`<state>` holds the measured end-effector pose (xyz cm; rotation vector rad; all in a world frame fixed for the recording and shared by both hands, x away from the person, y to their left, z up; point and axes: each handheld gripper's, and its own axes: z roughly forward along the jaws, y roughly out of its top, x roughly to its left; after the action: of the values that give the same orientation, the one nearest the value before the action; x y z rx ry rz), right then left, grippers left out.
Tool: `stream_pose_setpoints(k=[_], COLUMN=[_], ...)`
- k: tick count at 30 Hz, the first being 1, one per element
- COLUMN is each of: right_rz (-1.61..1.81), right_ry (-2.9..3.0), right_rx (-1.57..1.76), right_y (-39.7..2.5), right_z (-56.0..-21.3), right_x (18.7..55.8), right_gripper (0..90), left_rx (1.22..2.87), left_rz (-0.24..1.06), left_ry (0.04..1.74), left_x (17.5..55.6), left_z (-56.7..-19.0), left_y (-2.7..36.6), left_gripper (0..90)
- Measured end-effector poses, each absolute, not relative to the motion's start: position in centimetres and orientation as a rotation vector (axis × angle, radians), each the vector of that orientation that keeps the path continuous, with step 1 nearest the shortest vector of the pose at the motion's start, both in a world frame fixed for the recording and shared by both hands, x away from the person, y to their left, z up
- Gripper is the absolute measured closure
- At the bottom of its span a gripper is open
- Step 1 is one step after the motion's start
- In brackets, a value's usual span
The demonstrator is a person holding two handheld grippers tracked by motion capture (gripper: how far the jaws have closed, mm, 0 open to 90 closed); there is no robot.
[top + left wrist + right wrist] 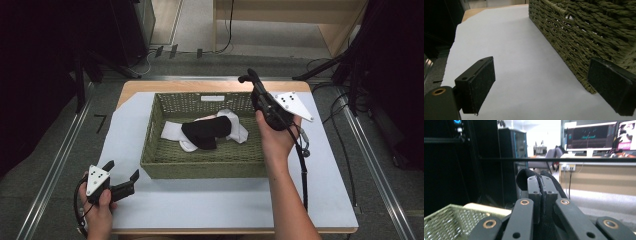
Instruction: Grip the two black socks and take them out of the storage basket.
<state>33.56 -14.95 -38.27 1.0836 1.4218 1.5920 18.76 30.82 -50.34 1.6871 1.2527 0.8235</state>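
The right claw is raised above the far right corner of the woven basket, its jaws pressed together on a black sock, a fold of which bulges out behind the jaw tips in the right gripper view. The left claw sits low over the near left corner of the bench, jaws wide apart with nothing between them; in the left gripper view the right-hand pad lies just beside the basket's near wall, though I cannot tell whether it touches.

The basket is olive green, rectangular, of tight woven cord, with a small white label on its far wall. Inside lie a second black sock, bunched into a thick curved lump, and white socks spread flat beneath and around it, one white end poking out to the right near the basket's right wall.

A pale sheet covers most of the bench, with bare wood showing along the far edge. Open sheet runs left of the basket, in front of it and to its right. The near part of the basket floor is bare weave. The right claw's cable hangs down beside the person's right forearm.
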Motion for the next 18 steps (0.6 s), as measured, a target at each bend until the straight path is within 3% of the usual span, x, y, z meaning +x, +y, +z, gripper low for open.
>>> stream_pose_setpoints(k=[9, 18], right_rz=[1.550, 1.483], right_ry=[1.360, 1.320], right_rx=[1.073, 1.137], right_y=[-18.2, -22.3], right_z=[-37.4, -38.9], right_x=[32.9, 32.5], right_gripper=[88.8, 88.7], left_rx=[1.688, 1.688], left_rz=[0.823, 0.826], left_ry=[1.255, 1.255], left_x=[18.8, 18.8], left_z=[-50.3, -50.3], left_y=[30.8, 30.8], left_gripper=[9.2, 9.2])
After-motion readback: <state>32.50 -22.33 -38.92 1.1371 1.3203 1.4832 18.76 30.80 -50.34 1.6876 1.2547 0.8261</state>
